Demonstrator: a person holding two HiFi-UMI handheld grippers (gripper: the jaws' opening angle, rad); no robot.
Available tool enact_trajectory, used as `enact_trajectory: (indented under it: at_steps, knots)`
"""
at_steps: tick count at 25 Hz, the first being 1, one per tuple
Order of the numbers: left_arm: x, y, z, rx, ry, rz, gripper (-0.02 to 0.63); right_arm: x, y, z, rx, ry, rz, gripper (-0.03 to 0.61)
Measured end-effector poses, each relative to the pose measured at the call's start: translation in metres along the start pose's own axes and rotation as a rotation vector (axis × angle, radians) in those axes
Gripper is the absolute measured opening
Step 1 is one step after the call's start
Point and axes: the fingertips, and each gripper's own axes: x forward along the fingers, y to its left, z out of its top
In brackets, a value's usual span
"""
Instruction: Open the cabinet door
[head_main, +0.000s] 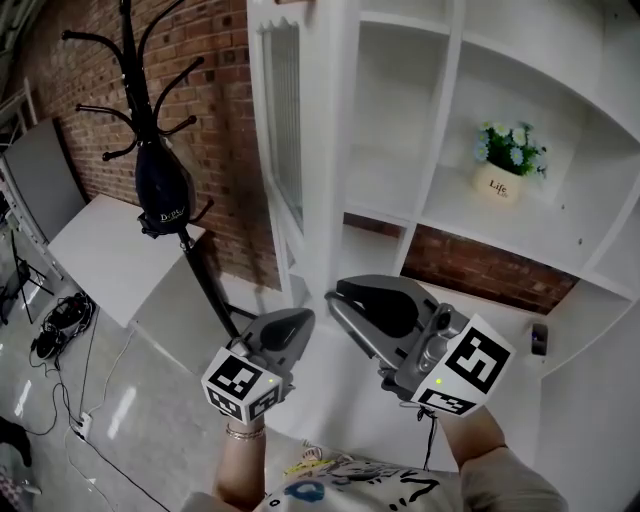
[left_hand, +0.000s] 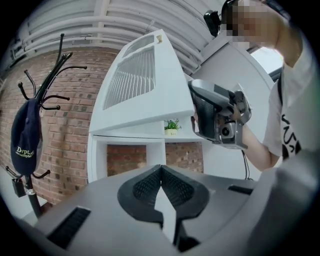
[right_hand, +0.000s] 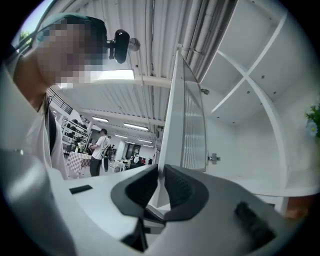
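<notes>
The white cabinet door (head_main: 285, 130) with its ribbed glass pane stands swung open at the left of the cabinet (head_main: 500, 230). It also shows in the left gripper view (left_hand: 145, 85) and edge-on in the right gripper view (right_hand: 187, 125). My right gripper (head_main: 335, 298) is held level just right of the door's lower edge. Its jaws (right_hand: 161, 169) stand a narrow slit apart with nothing between them, and the door's edge lies beyond them. My left gripper (head_main: 300, 318) is lower left of it, jaws (left_hand: 161, 167) shut and empty, looking towards the right gripper (left_hand: 192, 107).
A black coat stand with a dark cap (head_main: 160, 185) stands left of the door by the brick wall. A potted plant (head_main: 508, 165) sits on a cabinet shelf, a small dark object (head_main: 539, 338) lower right. A white table (head_main: 110, 255) and floor cables (head_main: 60, 320) lie at the left.
</notes>
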Motion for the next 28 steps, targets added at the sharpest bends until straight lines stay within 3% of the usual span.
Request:
enact_trajectory:
  at_steps: [6, 28]
  knots:
    - [-0.024, 0.012, -0.002, -0.003, 0.006, 0.074, 0.014, 0.029, 0.029, 0.001, -0.051, -0.016, 0.083, 0.051]
    - [-0.103, 0.061, -0.008, -0.016, 0.031, 0.302, 0.014, 0.117, 0.076, -0.002, 0.048, -0.085, 0.317, 0.035]
